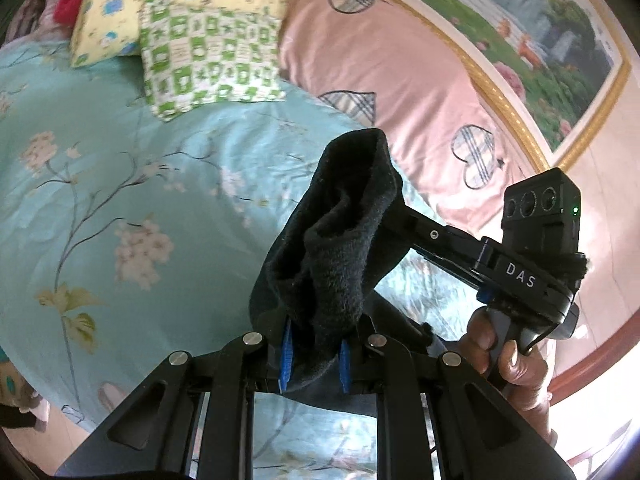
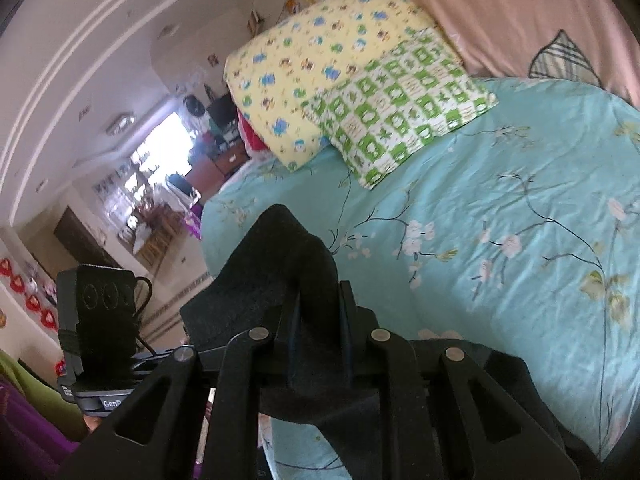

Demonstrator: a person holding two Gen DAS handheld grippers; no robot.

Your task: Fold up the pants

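— Where were the pants (image 1: 336, 248)?

— Up off the bed, bunched into a dark fuzzy wad and held by both grippers at once. The left gripper (image 1: 314, 364) had its two blue-padded fingers pinched on a thick fold, and the rest of the cloth stood up past the fingertips in a rumpled hump.

— And the other one?

— The right gripper (image 2: 318, 344) was likewise clamped on the pants (image 2: 280, 276), the fabric squeezed between its fingers and spilling down beneath them. In the left view it reached in from the right side, its tip buried in the same wad, a hand (image 1: 508, 356) wrapped around its handle.

— What lay underneath?

— The bed's turquoise sheet (image 1: 100, 200) with a blossom-branch print. Toward the head of the bed sat a green-and-white checked pillow (image 1: 208, 56) overlapping a yellow patterned pillow (image 1: 120, 4), and beside them a pink cover (image 1: 380, 60) with plaid hearts. A gold-framed picture (image 1: 520, 32) hung past that.
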